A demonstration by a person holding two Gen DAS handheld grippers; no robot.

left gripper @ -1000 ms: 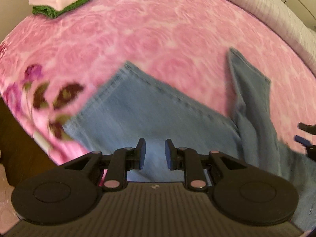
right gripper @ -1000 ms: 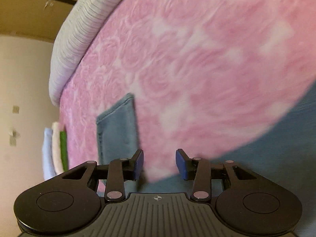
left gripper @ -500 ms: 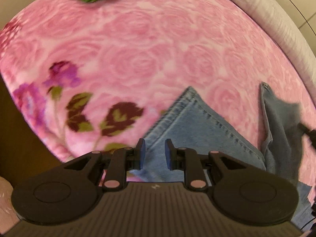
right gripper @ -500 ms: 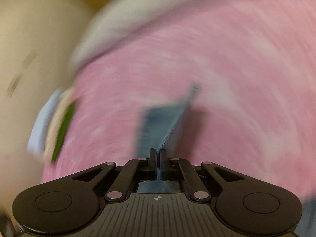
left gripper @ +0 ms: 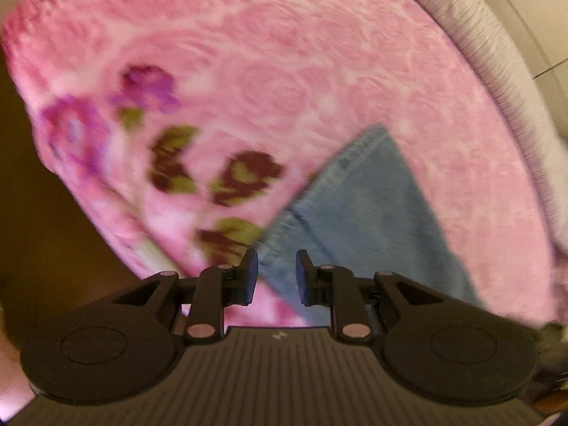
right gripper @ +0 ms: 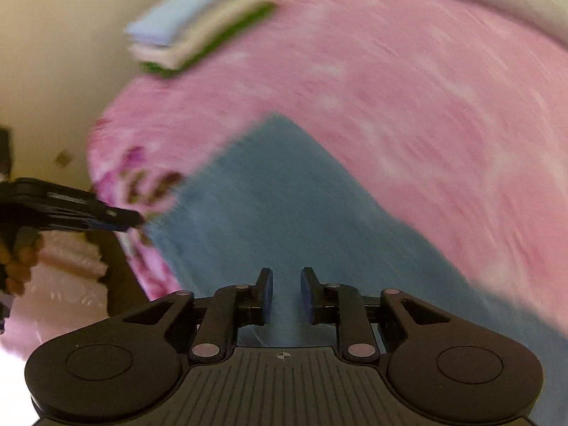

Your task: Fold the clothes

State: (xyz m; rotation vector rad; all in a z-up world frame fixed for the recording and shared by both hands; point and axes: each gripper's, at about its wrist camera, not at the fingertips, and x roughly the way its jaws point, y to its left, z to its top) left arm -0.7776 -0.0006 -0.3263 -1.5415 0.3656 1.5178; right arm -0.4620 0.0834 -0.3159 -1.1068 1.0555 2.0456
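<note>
Swung across the pink bedspread (left gripper: 284,71), both tongs now hang over the jeans (right gripper: 269,206). Left gripper (left gripper: 273,277) is parted and empty above the hem edge; right gripper (right gripper: 287,296) is opening, denim beneath, nothing pinched. Heavy, limp cloth: grip seams. No containers; folded stack (right gripper: 198,32) beyond.

Light-blue denim jeans (right gripper: 280,206) lie flat on the pink rose-print bed (right gripper: 426,113) — stitched hem near the bed's edge.
</note>
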